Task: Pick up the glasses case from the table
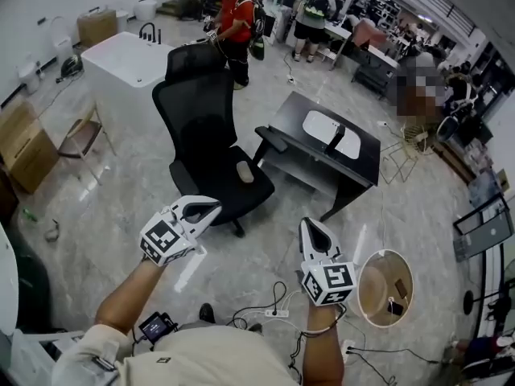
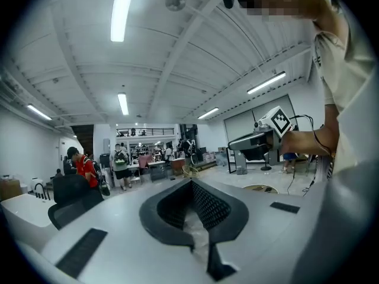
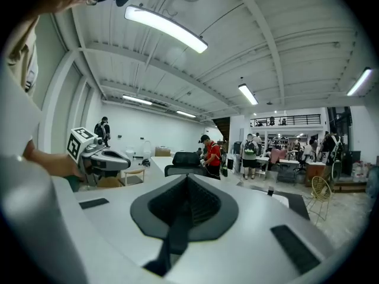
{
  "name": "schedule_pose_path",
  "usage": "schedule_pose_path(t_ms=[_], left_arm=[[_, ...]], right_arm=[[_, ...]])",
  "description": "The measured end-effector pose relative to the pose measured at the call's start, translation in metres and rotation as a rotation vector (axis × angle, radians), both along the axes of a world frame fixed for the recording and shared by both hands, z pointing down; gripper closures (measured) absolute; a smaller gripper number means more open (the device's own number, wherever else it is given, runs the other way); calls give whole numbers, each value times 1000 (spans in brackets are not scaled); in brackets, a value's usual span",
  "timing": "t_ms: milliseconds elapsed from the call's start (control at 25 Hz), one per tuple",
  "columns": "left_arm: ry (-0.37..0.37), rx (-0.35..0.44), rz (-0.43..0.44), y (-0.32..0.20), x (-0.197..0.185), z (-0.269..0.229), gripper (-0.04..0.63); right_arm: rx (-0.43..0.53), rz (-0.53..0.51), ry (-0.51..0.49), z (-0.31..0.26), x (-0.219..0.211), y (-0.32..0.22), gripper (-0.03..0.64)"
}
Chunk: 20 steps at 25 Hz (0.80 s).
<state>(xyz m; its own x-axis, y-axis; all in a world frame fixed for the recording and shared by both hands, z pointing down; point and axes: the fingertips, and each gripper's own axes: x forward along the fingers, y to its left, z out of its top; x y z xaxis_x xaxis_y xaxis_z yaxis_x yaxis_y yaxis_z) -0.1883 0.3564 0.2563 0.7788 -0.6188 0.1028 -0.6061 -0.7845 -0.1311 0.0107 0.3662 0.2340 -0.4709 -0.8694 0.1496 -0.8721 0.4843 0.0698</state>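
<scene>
Left tool (image 1: 214, 205) closed, empty; right tool (image 1: 308, 223) likewise.

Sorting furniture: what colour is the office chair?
The office chair is black; the head view shows it best.

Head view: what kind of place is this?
Probably a big open lab or workshop hall: a black office chair and black desk on a polished floor, loose cables underfoot, and people standing at the back.

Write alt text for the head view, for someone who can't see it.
A person holds the left gripper and right gripper, both shut and empty, above a polished floor. Ahead stand a black office chair and a black table bearing a white oval object; people stand farther back.
</scene>
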Motion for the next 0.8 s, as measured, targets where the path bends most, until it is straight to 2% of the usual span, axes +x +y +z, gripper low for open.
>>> schedule_pose_path(t_ms=[200,560,800], left_arm=[[11,-4,3,-9,-18,8,581],[24,-20,-35,-32,-42,15,581],[-2,-27,-102,-49,-61,16,581]], right_arm=[[26,22,-93,-1,-10,-11,591],[-7,-2,-66,11,-27,-46,589],[-18,-45,-95,18,-36,-86,589]])
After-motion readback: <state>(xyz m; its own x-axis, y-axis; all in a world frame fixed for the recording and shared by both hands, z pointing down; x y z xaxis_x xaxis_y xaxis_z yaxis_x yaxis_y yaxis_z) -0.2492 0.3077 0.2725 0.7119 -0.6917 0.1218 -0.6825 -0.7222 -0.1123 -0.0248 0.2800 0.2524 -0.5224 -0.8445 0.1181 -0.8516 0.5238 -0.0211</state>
